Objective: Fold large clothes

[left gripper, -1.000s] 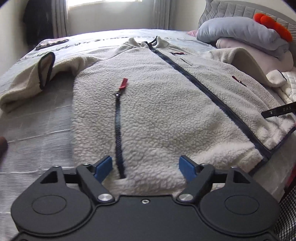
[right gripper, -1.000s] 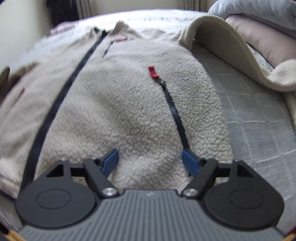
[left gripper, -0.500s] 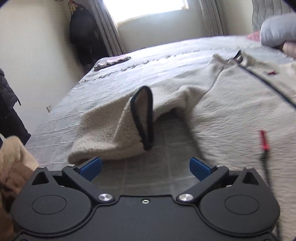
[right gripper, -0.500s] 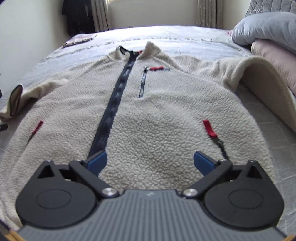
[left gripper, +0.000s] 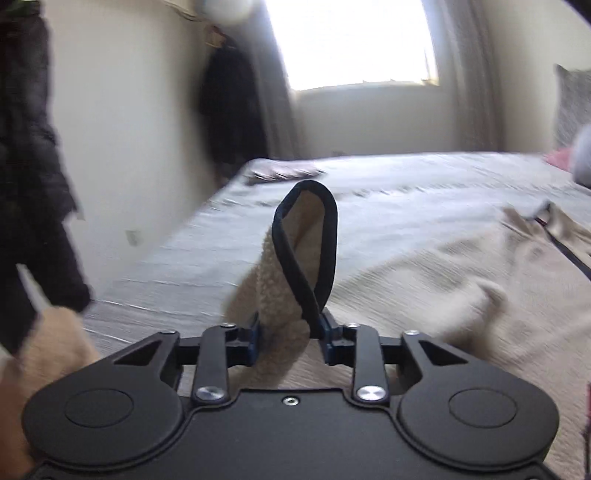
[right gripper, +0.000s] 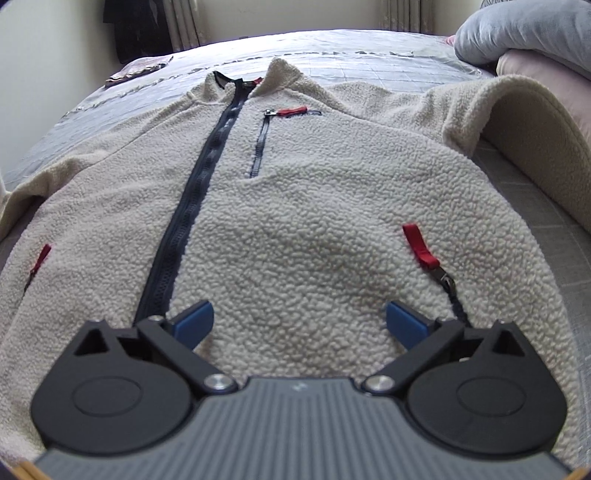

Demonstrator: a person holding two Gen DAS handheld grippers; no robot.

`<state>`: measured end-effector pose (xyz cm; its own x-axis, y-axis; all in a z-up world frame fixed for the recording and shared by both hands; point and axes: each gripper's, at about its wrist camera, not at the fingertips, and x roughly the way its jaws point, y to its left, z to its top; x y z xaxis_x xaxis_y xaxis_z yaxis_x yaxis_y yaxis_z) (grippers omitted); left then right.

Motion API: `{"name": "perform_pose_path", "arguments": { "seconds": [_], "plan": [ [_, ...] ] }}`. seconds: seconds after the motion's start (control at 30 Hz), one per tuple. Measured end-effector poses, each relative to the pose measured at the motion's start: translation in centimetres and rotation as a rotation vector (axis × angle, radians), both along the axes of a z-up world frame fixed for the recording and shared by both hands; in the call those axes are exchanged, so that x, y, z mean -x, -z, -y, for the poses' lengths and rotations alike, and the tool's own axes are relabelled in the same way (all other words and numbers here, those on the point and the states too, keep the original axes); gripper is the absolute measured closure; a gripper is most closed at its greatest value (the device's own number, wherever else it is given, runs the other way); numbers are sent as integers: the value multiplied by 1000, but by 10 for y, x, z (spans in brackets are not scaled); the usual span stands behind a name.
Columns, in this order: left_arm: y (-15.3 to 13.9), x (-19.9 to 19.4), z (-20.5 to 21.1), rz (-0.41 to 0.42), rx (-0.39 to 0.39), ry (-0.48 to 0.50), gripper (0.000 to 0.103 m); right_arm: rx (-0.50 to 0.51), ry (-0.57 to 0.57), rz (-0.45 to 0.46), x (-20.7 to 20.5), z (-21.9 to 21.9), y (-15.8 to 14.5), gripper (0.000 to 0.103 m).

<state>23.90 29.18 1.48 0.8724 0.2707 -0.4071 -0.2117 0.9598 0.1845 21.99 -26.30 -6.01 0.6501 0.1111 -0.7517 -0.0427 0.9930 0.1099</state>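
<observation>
Lying front-up on the grey bedspread (right gripper: 369,55), your cream fleece jacket (right gripper: 295,221) has its dark front zipper (right gripper: 195,192) running up to the collar. Your left gripper (left gripper: 288,332) is clamped tight on the sleeve cuff (left gripper: 306,236), and the navy-trimmed opening stands up in a loop above the blue fingers (left gripper: 327,332). That view is pretty blurry. Your right gripper (right gripper: 299,319) sits just over the lower chest with its tongs spread wide, nothing between them. One red zipper pull (right gripper: 419,245) is near its right finger. Pillows (right gripper: 524,33) sit off to the right, and a dark coat (left gripper: 229,107) hangs by the window (left gripper: 354,40).
</observation>
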Motion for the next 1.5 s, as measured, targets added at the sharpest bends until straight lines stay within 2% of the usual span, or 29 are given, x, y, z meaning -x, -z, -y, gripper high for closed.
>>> {"name": "perform_pose_path", "arguments": {
  "seconds": [0.07,0.2,0.23,0.3,0.33,0.4,0.43,0.47,0.5,0.53,0.57,0.63,0.83,0.97,1.07,1.17,1.33,1.43,1.47,1.5],
  "plan": [
    [-12,2,-25,28,-36,-115,81,14,-3,3,1,-3,0,1],
    [-18,-2,-86,34,-31,-354,83,16,6,8,2,-3,0,1],
    [-16,-6,-97,19,-21,-414,83,10,12,9,2,-2,-1,1],
    [-6,-16,-113,-63,-48,-567,82,-3,26,9,2,0,-2,1],
    [1,-21,-120,-108,-41,-638,78,-7,34,10,3,1,-3,1],
    [6,-23,-126,-150,12,-680,76,-9,59,21,4,7,-7,1],
    [6,-23,-121,-148,16,-679,70,-10,71,26,5,10,-10,1],
    [3,-21,-114,-138,6,-676,54,-14,83,33,6,15,-13,1],
    [0,-19,-105,-126,-5,-660,42,-22,91,42,8,20,-17,1],
    [-3,-16,-95,-110,-5,-625,18,-31,101,50,9,26,-20,1],
    [-8,-11,-87,-91,6,-580,6,-41,114,59,11,34,-24,1],
    [-15,-2,-70,-81,44,-500,5,-44,144,62,14,49,-31,1],
    [-23,11,-7,-149,208,-269,4,-29,245,92,36,111,-47,1],
    [-14,17,45,-210,269,-97,4,-46,421,127,50,176,-49,0],
    [-4,14,85,-267,254,24,4,-33,577,159,56,227,-54,0],
    [2,11,125,-309,219,124,4,-22,686,192,61,273,-58,0],
    [8,-7,200,-366,216,297,4,-8,792,185,46,329,-44,0],
    [12,-28,252,-387,234,391,4,24,802,201,30,344,-30,1],
    [14,-37,272,-383,235,429,5,55,799,222,25,346,-28,3],
    [15,-46,292,-378,239,460,6,85,790,245,21,346,-27,27]
  ]
}}
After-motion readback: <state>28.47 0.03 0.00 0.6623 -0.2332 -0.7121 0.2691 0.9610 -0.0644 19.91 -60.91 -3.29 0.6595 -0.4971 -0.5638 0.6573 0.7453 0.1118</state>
